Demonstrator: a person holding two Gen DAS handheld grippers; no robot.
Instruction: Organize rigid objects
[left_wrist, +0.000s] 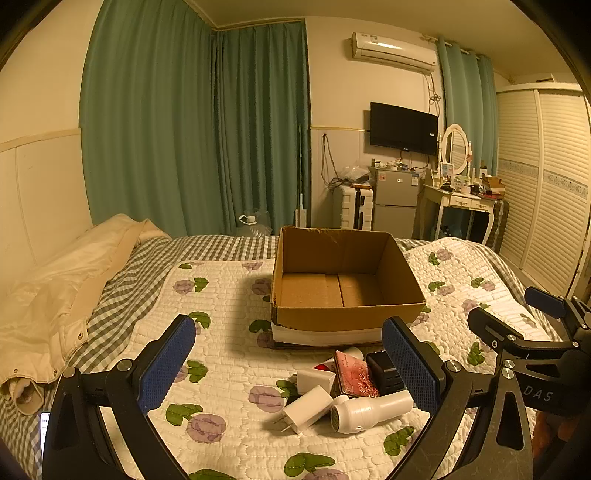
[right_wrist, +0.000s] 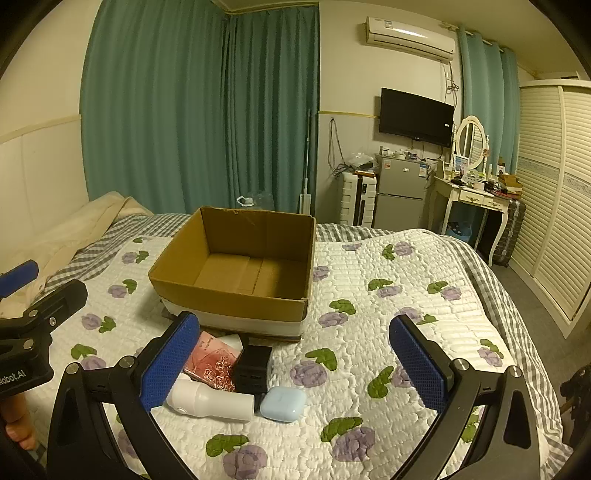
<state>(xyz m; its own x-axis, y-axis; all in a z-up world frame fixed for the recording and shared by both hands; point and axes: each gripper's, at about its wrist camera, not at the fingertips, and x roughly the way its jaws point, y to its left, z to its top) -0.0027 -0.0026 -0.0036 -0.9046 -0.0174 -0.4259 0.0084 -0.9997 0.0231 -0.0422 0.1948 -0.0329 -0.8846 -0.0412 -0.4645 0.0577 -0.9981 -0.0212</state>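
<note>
Looking along both tools, we see the left gripper (left_wrist: 295, 365) and the right gripper (right_wrist: 295, 360) with jaws spread wide and nothing between the blue pads. The things to sort lie in a loose heap low in the frame, just in front of the cardboard box (left_wrist: 345, 280), which sits empty at mid-frame on the quilt (left_wrist: 229, 295).

We judge every piece light and stiff. The white bottle-shaped device (left_wrist: 369, 408) lies on its side; its smooth round body could roll or slip, so we would close across the thicker barrel. The white plug adapter (left_wrist: 308, 408), prongs toward the lower left, offers flat faces for a sure hold. The black charger block (right_wrist: 253, 369) is boxy and easy across its sides. The pink patterned case (right_wrist: 214, 360) is thin and leans on its neighbours; we would take it by an edge. The pale blue earbud case (right_wrist: 282, 403), low in the right wrist view, is glossy and rounded, probably the most slippery.

The quilt is soft and padded, so pressing down will sink the pieces and tilt them. Behind, we see green curtains (left_wrist: 192, 122) upper left, a television (left_wrist: 403, 128) and a small fridge (left_wrist: 395, 199) at right, and louvred wardrobe doors (right_wrist: 554, 192) at the far right edge
</note>
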